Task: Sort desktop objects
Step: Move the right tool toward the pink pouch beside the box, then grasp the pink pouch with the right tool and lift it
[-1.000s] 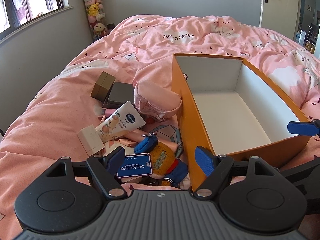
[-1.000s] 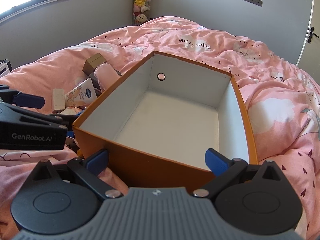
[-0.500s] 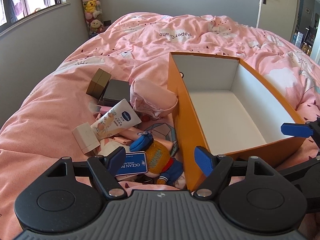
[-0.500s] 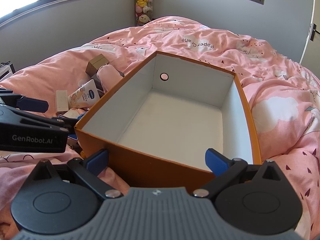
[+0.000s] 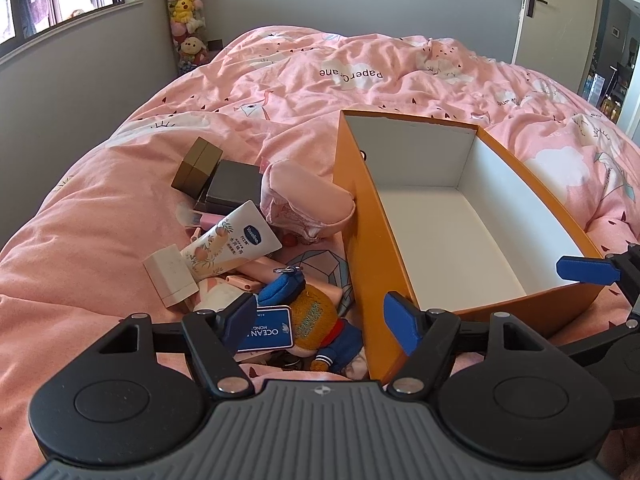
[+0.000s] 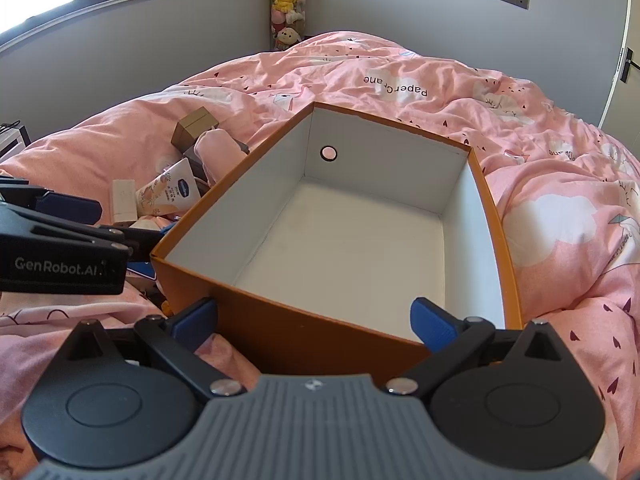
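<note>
On the bed [image 5: 304,92], covered in a pink quilt, an orange box [image 5: 372,240] with a bare white inside sits beside a heap of small things: a white lotion tube [image 5: 236,244], a pink pouch [image 5: 308,204], a brown box [image 5: 198,166], a dark box [image 5: 236,188] and a blue plush keychain [image 5: 280,288]. Above the heap's near edge the left hand-held gripper [image 5: 320,320] hangs with its jaws spread wide, holding nothing. The right hand-held gripper [image 6: 316,320] is equally wide and empty at the orange box's near wall.
</note>
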Action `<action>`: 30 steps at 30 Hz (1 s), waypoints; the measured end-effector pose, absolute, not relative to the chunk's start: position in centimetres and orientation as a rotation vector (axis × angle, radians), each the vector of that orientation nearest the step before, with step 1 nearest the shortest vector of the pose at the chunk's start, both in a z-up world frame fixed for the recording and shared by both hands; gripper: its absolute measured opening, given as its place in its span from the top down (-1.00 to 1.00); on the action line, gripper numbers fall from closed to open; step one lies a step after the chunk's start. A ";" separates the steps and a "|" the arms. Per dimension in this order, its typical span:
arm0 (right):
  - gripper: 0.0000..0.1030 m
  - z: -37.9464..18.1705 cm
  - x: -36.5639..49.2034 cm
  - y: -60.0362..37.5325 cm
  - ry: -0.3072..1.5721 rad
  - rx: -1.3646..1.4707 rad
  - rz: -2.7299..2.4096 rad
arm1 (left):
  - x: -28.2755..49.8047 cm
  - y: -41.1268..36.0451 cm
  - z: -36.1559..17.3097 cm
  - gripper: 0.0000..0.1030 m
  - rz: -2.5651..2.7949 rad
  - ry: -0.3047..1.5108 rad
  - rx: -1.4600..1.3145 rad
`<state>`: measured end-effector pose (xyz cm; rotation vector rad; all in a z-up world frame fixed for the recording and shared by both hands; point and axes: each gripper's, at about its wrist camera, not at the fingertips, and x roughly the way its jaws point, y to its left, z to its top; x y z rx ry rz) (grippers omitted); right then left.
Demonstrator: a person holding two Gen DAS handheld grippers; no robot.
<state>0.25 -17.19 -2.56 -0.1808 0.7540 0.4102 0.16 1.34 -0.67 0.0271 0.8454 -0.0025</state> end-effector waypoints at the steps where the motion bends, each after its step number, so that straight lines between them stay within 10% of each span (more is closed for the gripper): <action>1: -0.99 -2.5 0.3 -17.2 0.757 -0.177 0.415 | 0.2 1.4 -0.6 -0.62 -0.004 0.846 0.024; 13: -0.94 1.7 1.4 -16.0 0.701 -0.178 0.534 | 0.9 5.3 1.0 -0.37 0.049 0.853 -0.036; 30: -0.10 2.1 8.5 -6.8 0.735 -0.396 0.771 | 4.9 11.0 -0.1 0.42 0.025 0.955 -0.081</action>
